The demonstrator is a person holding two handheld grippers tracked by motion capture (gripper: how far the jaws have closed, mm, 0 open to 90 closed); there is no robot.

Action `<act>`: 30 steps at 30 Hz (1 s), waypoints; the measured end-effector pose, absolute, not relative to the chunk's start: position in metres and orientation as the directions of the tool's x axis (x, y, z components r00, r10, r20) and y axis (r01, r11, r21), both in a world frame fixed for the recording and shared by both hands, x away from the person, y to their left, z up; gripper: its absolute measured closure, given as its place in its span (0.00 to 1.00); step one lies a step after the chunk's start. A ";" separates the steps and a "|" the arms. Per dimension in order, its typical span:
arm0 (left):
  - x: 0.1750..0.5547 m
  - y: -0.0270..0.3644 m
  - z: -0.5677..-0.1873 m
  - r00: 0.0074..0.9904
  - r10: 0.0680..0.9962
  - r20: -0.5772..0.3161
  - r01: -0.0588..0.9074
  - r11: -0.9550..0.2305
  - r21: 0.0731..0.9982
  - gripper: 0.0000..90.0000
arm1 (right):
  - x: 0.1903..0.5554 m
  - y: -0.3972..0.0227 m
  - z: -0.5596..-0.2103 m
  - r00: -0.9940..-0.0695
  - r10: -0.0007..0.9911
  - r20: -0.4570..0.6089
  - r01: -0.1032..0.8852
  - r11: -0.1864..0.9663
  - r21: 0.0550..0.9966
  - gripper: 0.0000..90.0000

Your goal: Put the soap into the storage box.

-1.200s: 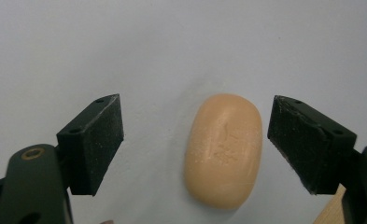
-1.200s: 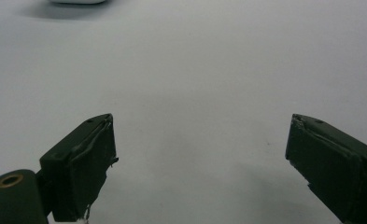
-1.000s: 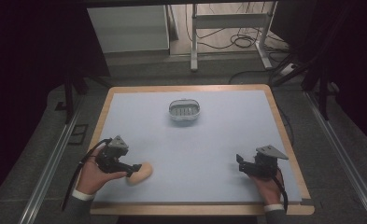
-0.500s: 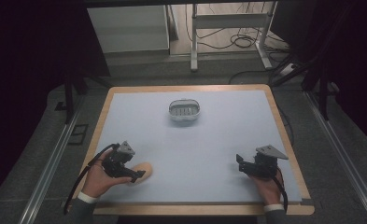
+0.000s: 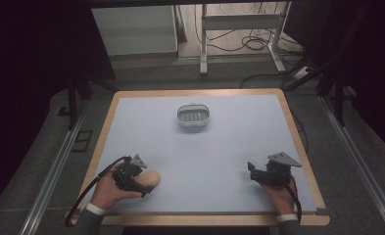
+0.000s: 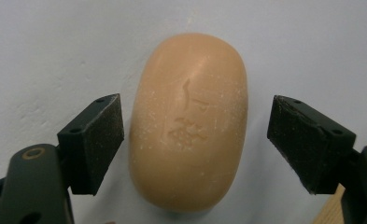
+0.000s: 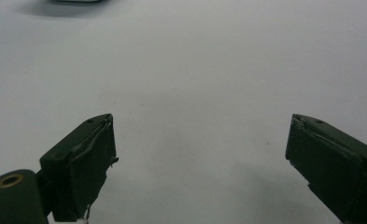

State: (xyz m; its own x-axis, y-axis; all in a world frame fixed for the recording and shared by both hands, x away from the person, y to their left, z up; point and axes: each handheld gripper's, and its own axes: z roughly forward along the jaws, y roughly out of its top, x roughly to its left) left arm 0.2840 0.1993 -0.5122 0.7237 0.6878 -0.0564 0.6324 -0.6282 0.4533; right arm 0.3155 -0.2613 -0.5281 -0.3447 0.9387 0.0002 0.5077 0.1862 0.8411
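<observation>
Two tongs: I hold one in each hand at the near edge of the table (image 5: 131, 105).
Left tongs (image 6: 195, 140): released, jaws spread wide on either side of the soap, and they have just been closing a little; the left pad (image 6: 97, 140) sits just beside the bar, the right pad is a bit farther off, neither presses on it.
Soap (image 6: 188, 121): a peach oval bar lying flat on the pale blue table top near the front left corner, stamped face up, its long axis running along my line of reach.
Right tongs (image 5: 258, 175): released and holding nothing, jaws wide apart over bare table near the front right corner, well apart from the soap.
Step in hand: I judge this to be the grab on the soap, not yet made.
How to do it well: shift a touch to the right so both pads meet the bar together, keep the pads low at the widest part of the flanks, then close slowly and evenly.
Risk: the bar is rounded and likely slick, so a high or lopsided pinch could squirt it forward.
Soap dish (image 5: 194, 115): small grey tray at the far middle of the table, my likely target.
</observation>
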 end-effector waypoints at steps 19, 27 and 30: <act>0.286 0.197 -0.520 0.721 0.692 -0.031 0.636 -0.644 0.425 0.34 | 0.316 -0.261 -0.528 -0.344 0.939 -0.001 0.509 0.188 0.840 0.10; 0.288 0.198 -0.519 0.721 0.693 -0.027 0.634 -0.643 0.429 0.35 | 0.316 -0.261 -0.528 -0.343 0.939 -0.003 0.508 0.188 0.840 0.10; 0.289 0.199 -0.516 0.718 0.696 -0.025 0.634 -0.638 0.436 0.35 | 0.316 -0.261 -0.528 -0.343 0.939 -0.003 0.509 0.188 0.840 0.10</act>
